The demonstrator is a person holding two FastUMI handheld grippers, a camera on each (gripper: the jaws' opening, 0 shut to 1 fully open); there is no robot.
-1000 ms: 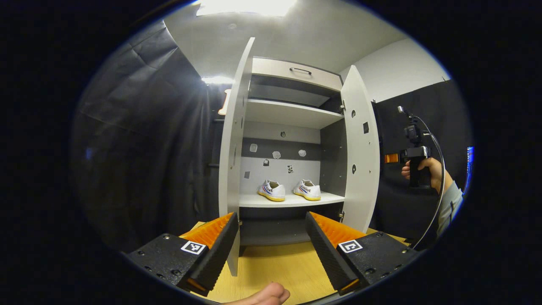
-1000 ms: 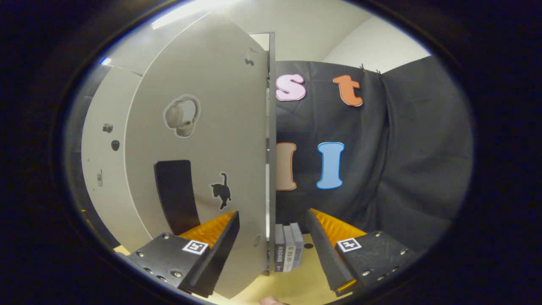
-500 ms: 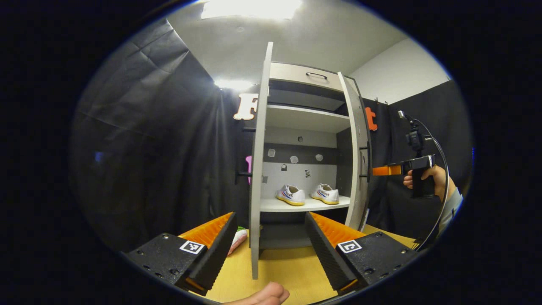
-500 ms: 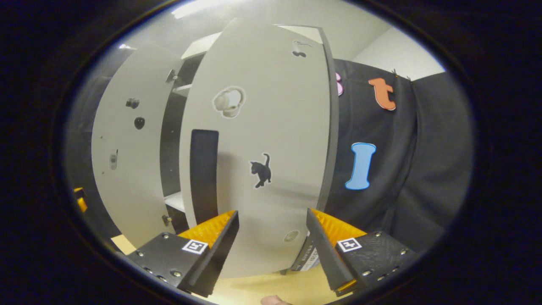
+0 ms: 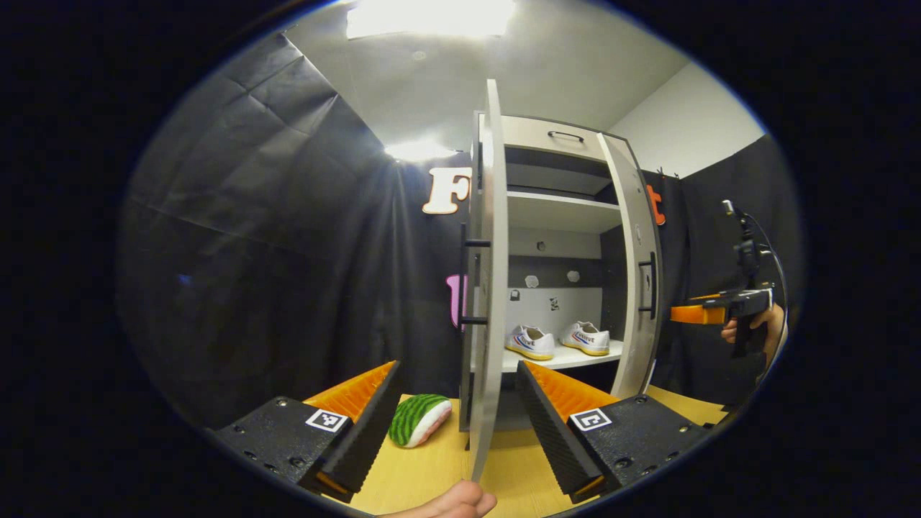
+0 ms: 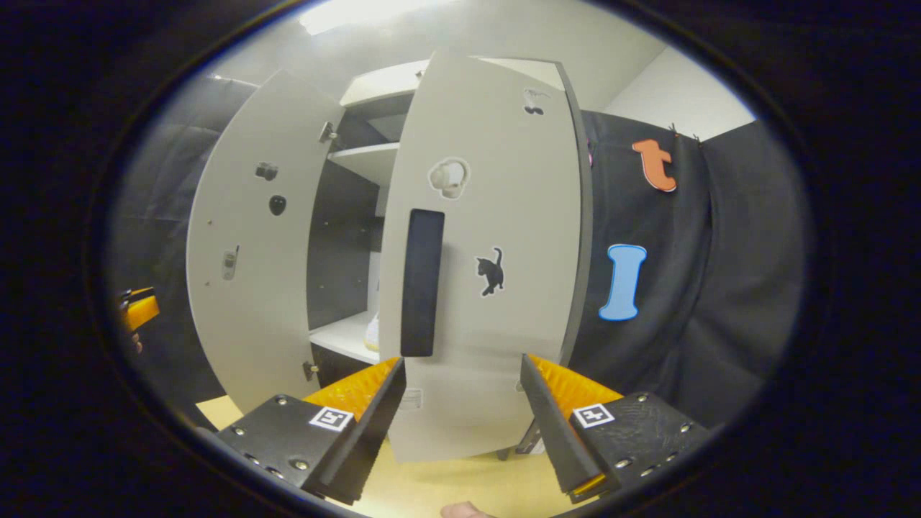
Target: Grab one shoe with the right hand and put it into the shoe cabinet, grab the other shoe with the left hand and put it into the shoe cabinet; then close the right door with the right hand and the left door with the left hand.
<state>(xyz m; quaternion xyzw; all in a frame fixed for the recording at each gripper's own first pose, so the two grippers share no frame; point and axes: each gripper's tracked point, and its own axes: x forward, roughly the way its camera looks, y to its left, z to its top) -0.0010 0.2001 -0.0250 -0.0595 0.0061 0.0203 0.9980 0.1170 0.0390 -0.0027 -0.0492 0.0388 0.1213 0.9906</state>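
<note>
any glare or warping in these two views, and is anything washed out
Left gripper view: the ceiling light blows out to white, with a second hot spot on the cloth beside the left door; straight door edges bow. Right gripper view: softer, hazy light, and the right door bulges like a barrel.

Staged recording booth, not a lived-in home. Black cloth wall (image 5: 288, 237) draped across left and right of frame, creased. Bright ceiling light panel (image 5: 432, 14) at top. Lone grey shoe cabinet (image 5: 554, 187) at centre on a light wooden tabletop (image 5: 432, 475). Plush watermelon slice (image 5: 419, 419) at lower centre.
</note>
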